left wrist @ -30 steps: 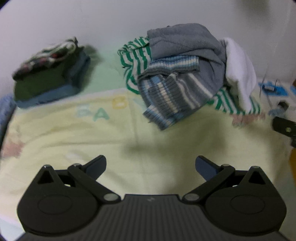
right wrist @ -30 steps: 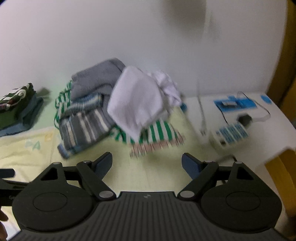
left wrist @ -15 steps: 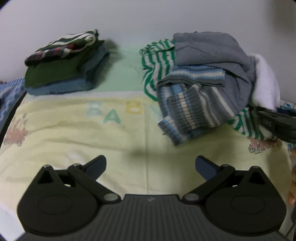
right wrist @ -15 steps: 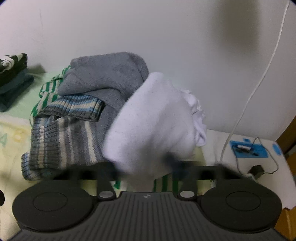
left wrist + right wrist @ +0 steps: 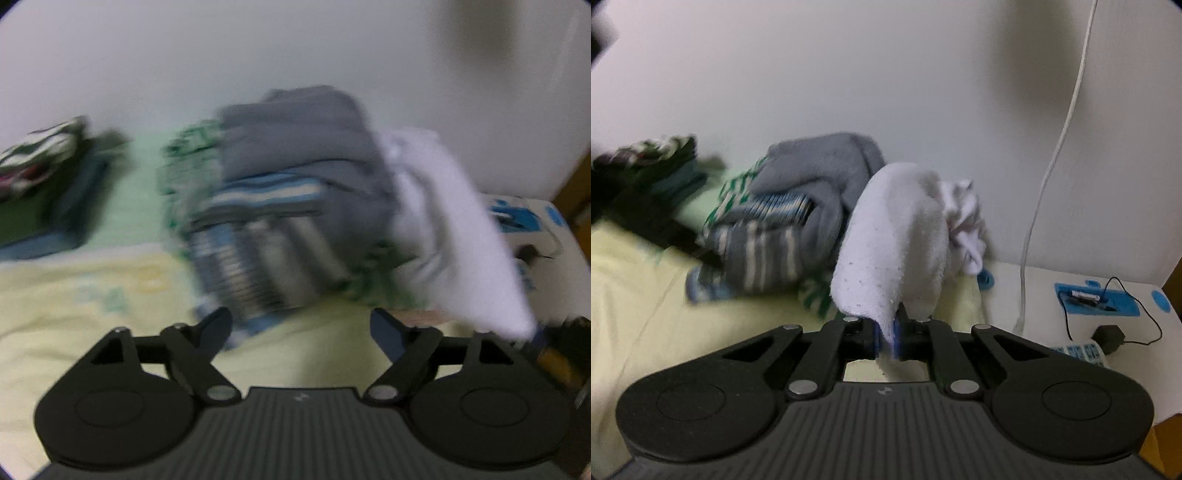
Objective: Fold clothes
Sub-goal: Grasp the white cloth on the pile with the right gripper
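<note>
One second earlier both tools gaped; now the right gripper [image 5: 886, 334] had clamped the white garment [image 5: 894, 243] beside the unfolded pile [image 5: 790, 218], while the left gripper [image 5: 301, 328] was closing, nothing between its fingers.

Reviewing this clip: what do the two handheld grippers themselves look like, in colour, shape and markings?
The left gripper and the right gripper match: matte black, a ribbed body with a small pale logo at the front edge, two round discs either side, black linkage arms with silver pivot pins, and blue pads on the fingers. No cables or sleeves show.
</note>
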Action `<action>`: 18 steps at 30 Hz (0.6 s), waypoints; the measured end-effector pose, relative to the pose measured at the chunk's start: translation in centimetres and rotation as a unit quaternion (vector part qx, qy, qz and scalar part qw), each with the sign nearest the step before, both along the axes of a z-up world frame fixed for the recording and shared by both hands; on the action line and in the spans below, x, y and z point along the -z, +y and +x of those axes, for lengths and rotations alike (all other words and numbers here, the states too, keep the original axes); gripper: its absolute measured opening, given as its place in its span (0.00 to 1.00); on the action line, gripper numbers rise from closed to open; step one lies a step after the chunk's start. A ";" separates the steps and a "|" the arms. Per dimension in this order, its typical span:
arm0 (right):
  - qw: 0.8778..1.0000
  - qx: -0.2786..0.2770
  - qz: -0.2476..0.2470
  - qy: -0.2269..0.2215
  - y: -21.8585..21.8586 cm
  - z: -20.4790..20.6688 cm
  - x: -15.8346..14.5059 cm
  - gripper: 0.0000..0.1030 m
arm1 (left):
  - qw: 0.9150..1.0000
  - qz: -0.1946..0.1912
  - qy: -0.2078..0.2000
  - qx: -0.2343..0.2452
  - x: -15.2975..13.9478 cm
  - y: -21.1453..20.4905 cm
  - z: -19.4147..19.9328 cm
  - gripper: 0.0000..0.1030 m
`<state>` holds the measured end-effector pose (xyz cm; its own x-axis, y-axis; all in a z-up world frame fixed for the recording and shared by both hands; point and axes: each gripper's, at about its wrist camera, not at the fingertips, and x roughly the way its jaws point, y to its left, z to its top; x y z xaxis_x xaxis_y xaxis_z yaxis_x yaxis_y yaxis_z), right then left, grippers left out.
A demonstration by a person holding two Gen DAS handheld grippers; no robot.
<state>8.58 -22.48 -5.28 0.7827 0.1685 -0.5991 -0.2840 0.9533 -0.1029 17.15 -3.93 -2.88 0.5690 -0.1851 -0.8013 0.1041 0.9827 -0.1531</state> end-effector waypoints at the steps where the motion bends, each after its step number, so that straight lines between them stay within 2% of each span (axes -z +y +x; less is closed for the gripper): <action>1: 1.000 -0.005 0.000 0.008 -0.3 -0.7 0.1 0.06 | 1.000 -0.014 0.003 0.017 0.0 -1.0 0.3 0.94; 3: 1.000 -0.019 -0.008 0.020 -0.3 -2.5 0.5 0.06 | 0.999 -0.021 0.003 0.046 0.3 -3.3 0.8 0.97; 6: 0.998 -0.042 -0.023 0.036 -0.2 -5.2 1.0 0.06 | 0.998 0.014 -0.001 0.068 1.2 -6.4 1.2 0.97; 8: 0.997 -0.054 -0.026 0.051 0.0 -6.8 1.2 0.06 | 0.997 0.020 0.014 0.078 2.3 -7.4 1.4 0.96; 10: 0.995 -0.065 -0.027 0.064 0.2 -8.0 1.4 0.06 | 0.995 0.020 0.034 0.088 3.4 -8.1 1.4 0.84; 12: 0.994 -0.079 -0.023 0.076 0.5 -9.1 1.4 0.06 | 0.994 0.012 0.046 0.096 4.2 -8.0 0.7 0.56; 13: 0.992 -0.089 -0.020 0.081 0.9 -9.5 1.5 0.06 | 0.994 0.007 0.048 0.100 4.3 -7.9 0.2 0.49; 14: 0.991 -0.099 -0.016 0.086 1.3 -10.0 1.5 0.05 | 0.993 0.003 0.044 0.105 4.2 -7.8 -0.6 0.37; 15: 0.990 -0.111 -0.012 0.091 1.6 -10.6 1.4 0.03 | 0.993 0.008 0.036 0.109 4.0 -7.8 -1.5 0.30; 16: 0.987 -0.128 -0.003 0.098 1.9 -11.2 1.3 0.00 | 0.993 0.023 0.024 0.111 3.9 -7.8 -2.4 0.27; 18: 0.982 -0.161 0.007 0.103 2.6 -12.4 0.9 0.00 | 0.992 0.047 0.013 0.113 4.1 -7.5 -3.7 0.15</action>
<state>-3.82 -19.86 -6.18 0.5495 0.3964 -0.7355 -0.5841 0.8117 0.0011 13.42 -11.48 -6.93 0.5007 -0.2300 -0.8345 0.3212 0.9446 -0.0676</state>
